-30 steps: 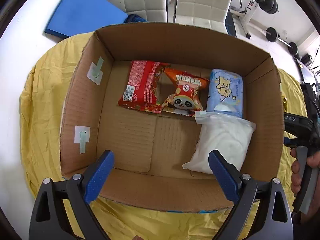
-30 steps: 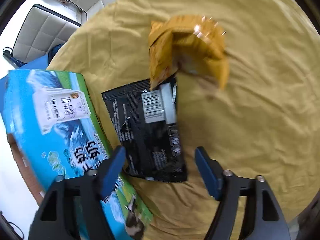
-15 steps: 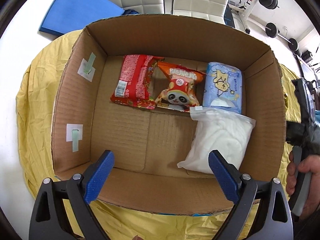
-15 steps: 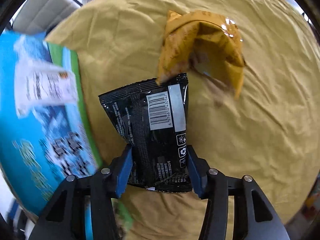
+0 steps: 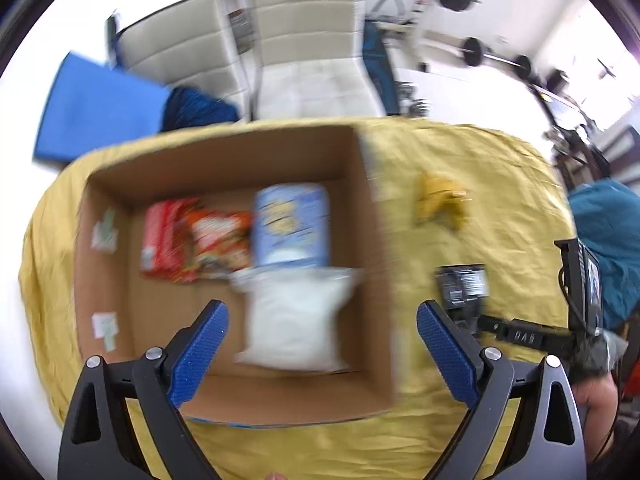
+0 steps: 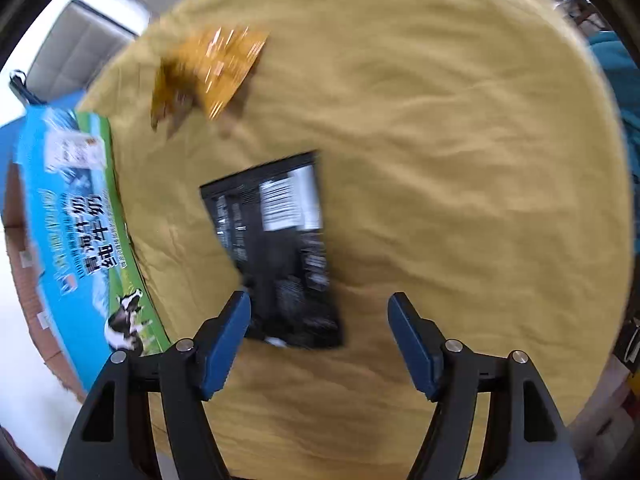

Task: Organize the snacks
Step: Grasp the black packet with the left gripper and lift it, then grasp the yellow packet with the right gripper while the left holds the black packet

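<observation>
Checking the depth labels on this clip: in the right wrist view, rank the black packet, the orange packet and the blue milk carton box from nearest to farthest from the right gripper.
1. Black packet, just ahead of the open jaws, toward the left finger.
2. Blue milk carton box, off to the left.
3. Orange packet, far ahead, upper left on the yellow cloth.

1. A cardboard box, open at the top, is seen on the yellow cloth; its outer wall is printed in blue and green with a cow.
2. Along the box's far side, a red packet, an orange packet and a pale blue pack are lined up left to right.
3. A white bag is laid flat in the near right corner.
4. A black packet, barcode side up, is laid flat on the cloth right of the box.
5. A crumpled orange-gold packet is seen farther off.
</observation>
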Demonstrator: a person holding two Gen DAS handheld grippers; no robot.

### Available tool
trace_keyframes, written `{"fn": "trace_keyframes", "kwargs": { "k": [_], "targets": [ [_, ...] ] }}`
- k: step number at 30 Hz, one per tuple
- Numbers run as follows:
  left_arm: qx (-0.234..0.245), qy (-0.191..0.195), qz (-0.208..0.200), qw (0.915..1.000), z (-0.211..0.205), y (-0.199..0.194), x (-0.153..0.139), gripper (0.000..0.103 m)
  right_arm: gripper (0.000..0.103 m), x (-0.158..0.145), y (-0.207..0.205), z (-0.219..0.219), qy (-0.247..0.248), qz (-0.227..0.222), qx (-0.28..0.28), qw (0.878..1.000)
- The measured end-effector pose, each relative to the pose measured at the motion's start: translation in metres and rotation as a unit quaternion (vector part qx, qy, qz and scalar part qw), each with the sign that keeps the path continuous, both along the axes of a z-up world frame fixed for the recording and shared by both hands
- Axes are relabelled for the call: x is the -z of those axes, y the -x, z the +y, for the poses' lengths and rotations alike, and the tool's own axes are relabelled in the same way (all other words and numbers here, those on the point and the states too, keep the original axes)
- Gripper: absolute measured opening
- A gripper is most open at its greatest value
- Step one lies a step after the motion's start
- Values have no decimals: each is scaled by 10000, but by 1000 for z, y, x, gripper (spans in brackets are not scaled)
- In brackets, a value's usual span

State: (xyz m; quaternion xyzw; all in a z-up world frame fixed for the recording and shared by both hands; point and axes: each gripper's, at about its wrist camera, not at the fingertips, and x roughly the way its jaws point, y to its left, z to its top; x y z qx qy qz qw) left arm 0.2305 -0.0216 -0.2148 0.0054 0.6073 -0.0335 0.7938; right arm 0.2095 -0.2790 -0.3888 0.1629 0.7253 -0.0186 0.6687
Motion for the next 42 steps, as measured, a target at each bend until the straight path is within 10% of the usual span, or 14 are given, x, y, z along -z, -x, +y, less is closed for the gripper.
{"fn": "trace_keyframes", "kwargs": {
  "k": [8, 16, 28, 32, 42],
  "targets": [
    [915, 197, 278, 9952, -128, 12, 4, 96, 74, -42, 27, -83, 238, -336, 497, 9979],
    [1057, 95, 894, 9903, -191, 7, 79, 95, 74, -41, 44, -154, 251, -285, 678, 9970],
    [696, -375, 1967, 9773, -186, -10, 198, 80, 74, -28, 17, -144, 137, -247, 187, 9994],
    [445, -312, 1719, 9836, -177, -14, 193, 52, 74, -32, 2, -133, 75, -314, -39, 9995],
    [-535, -16, 1461, 9878, -132, -32, 174, 51, 74, -47, -97, -44, -174, -628, -1916, 9793]
  ]
}}
